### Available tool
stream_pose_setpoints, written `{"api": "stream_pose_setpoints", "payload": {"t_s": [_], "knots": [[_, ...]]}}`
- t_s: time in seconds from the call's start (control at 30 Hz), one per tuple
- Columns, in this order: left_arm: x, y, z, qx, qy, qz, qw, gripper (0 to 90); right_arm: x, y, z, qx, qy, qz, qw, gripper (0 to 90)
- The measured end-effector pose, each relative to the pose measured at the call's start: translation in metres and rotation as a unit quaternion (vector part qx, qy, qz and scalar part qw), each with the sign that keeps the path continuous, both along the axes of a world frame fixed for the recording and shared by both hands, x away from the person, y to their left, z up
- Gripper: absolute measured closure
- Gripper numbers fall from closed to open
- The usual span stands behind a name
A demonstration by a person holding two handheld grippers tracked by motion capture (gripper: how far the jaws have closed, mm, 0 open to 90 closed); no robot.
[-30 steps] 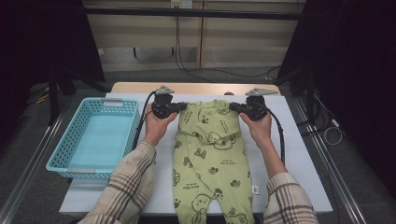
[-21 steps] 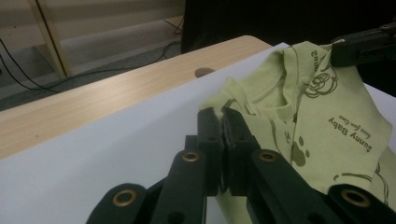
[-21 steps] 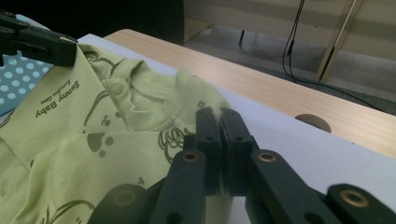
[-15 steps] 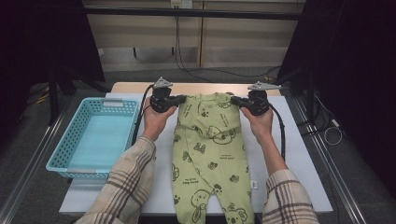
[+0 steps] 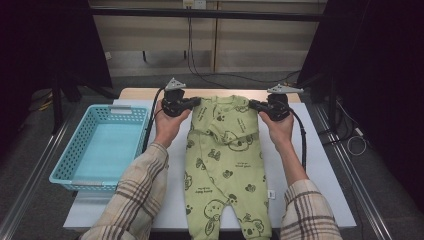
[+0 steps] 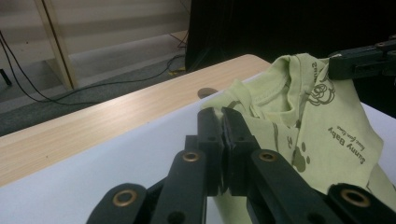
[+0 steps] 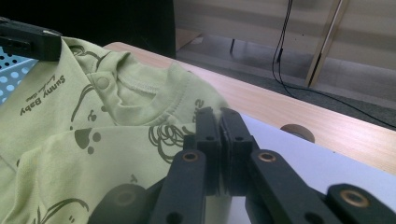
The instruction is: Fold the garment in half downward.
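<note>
A green baby romper (image 5: 225, 165) lies lengthwise down the white table (image 5: 325, 175), its shoulders pinched by the left gripper (image 5: 192, 103) and right gripper (image 5: 256, 105), legs trailing toward the person.

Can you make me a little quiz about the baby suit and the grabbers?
1. True or false: both hand-held grippers pinch the green suit.
2. What colour is the basket? A) red B) blue C) yellow
3. Fill in: the suit's legs point ____ the person.

Key:
1. True: the left hand-held gripper and right hand-held gripper each clamp a shoulder.
2. B
3. toward
</note>
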State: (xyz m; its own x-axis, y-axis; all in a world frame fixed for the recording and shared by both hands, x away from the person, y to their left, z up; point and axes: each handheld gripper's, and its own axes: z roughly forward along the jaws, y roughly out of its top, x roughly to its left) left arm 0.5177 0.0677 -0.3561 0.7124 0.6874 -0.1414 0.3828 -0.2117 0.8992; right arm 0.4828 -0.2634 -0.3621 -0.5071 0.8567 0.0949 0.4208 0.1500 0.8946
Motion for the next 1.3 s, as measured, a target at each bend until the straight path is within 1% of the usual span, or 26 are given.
{"api": "stream_pose_setpoints", "payload": {"t_s": [0.1,0.17,0.3,0.33,0.43,0.47,0.53,0.57,0.63,0.67,0.73,0.77,0.8,0.9,1.03,1.1,1.13,1.17,1.27,1.3], "knots": [[0.002,-0.001,0.001,-0.004,-0.002,-0.004,1.0000,87.9,0.000,0.000,0.001,-0.002,-0.002,0.002,1.0000,87.6],[0.002,-0.001,0.001,-0.002,-0.001,-0.003,1.0000,87.9,0.001,0.001,0.003,0.000,-0.001,0.001,1.0000,87.6],[0.006,-0.001,0.002,-0.011,-0.003,0.002,0.9999,87.9,0.002,-0.001,0.006,0.001,-0.007,-0.004,1.0000,87.6],[0.006,-0.001,0.003,-0.007,-0.004,0.002,1.0000,88.0,0.003,-0.001,0.007,-0.001,-0.008,-0.003,1.0000,87.6],[0.007,-0.002,0.006,-0.004,-0.008,0.003,1.0000,87.9,0.004,-0.001,0.010,0.000,-0.009,-0.004,0.9999,87.6],[0.007,-0.002,0.006,-0.004,-0.008,0.003,1.0000,87.9,0.004,-0.001,0.011,-0.003,-0.012,-0.004,0.9999,87.6],[0.007,-0.002,0.008,-0.006,-0.009,0.002,0.9999,87.9,0.005,-0.001,0.012,0.000,-0.013,-0.002,0.9999,87.6],[0.008,-0.003,0.009,-0.010,-0.011,0.003,0.9999,87.9,0.005,-0.001,0.013,-0.002,-0.015,-0.007,0.9999,87.6],[0.009,-0.004,0.012,-0.012,-0.011,0.005,0.9999,87.9,0.005,-0.003,0.016,-0.003,-0.014,-0.008,0.9999,87.6],[0.009,-0.004,0.013,-0.010,-0.011,0.005,0.9999,87.9,0.006,-0.003,0.018,0.000,-0.015,-0.008,0.9998,87.6],[0.010,-0.005,0.014,-0.013,-0.013,0.005,0.9998,87.9,0.006,-0.004,0.019,-0.001,-0.018,-0.009,0.9998,87.6],[0.010,-0.005,0.014,-0.010,-0.013,0.007,0.9998,87.9,0.006,-0.004,0.020,-0.004,-0.019,-0.009,0.9998,87.6],[0.010,-0.006,0.015,-0.013,-0.014,0.007,0.9998,87.9,0.006,-0.004,0.021,-0.002,-0.019,-0.010,0.9998,87.6],[0.010,-0.007,0.016,-0.009,-0.017,0.005,0.9998,88.0,0.008,-0.005,0.022,-0.002,-0.019,-0.013,0.9997,87.6],[0.012,-0.006,0.016,-0.017,-0.018,0.006,0.9997,88.0,0.010,-0.005,0.024,-0.007,-0.020,-0.015,0.9997,87.6],[0.013,-0.006,0.015,-0.015,-0.016,0.008,0.9997,88.0,0.011,-0.004,0.025,-0.008,-0.019,-0.016,0.9997,87.6],[0.014,-0.006,0.015,-0.016,-0.016,0.009,0.9997,88.0,0.012,-0.004,0.025,-0.008,-0.022,-0.016,0.9996,87.6],[0.014,-0.006,0.015,-0.017,-0.016,0.010,0.9997,88.0,0.012,-0.003,0.026,-0.012,-0.022,-0.017,0.9995,87.6],[0.016,-0.005,0.016,-0.016,-0.018,0.013,0.9996,88.0,0.014,-0.003,0.028,-0.008,-0.024,-0.015,0.9996,87.6],[0.016,-0.004,0.016,-0.023,-0.018,0.014,0.9995,88.0,0.015,-0.003,0.029,-0.008,-0.024,-0.015,0.9996,87.6]]}}
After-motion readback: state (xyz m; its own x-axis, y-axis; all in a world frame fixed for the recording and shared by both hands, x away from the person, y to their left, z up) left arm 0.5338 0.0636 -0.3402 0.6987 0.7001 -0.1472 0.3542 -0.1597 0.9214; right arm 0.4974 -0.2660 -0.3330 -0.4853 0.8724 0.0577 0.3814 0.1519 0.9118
